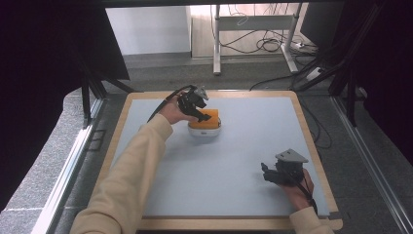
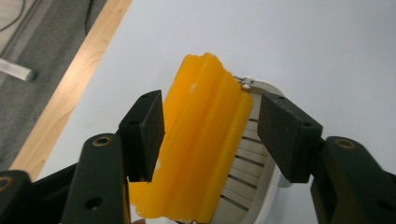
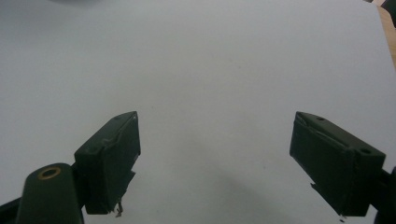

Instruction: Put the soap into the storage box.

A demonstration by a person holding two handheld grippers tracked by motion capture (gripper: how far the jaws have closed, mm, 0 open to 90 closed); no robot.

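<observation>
My left gripper (image 2: 210,135) has matt black plastic jaws. The orange block (image 2: 205,144) between them looks waxy, ridged and slightly glossy, over a white plastic slicer (image 2: 254,182) with thin metal wires. The table (image 1: 243,161) is smooth matt grey, edged in wood.

orange block (image 2: 205,144) | white slotted dish (image 2: 247,186) | pale blue table (image 1: 243,161) | black jaws

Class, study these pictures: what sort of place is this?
Probably a lab or workshop: a bare pale work table with a wooden rim, loose cables on the floor beyond, dark screens at its sides.
</observation>
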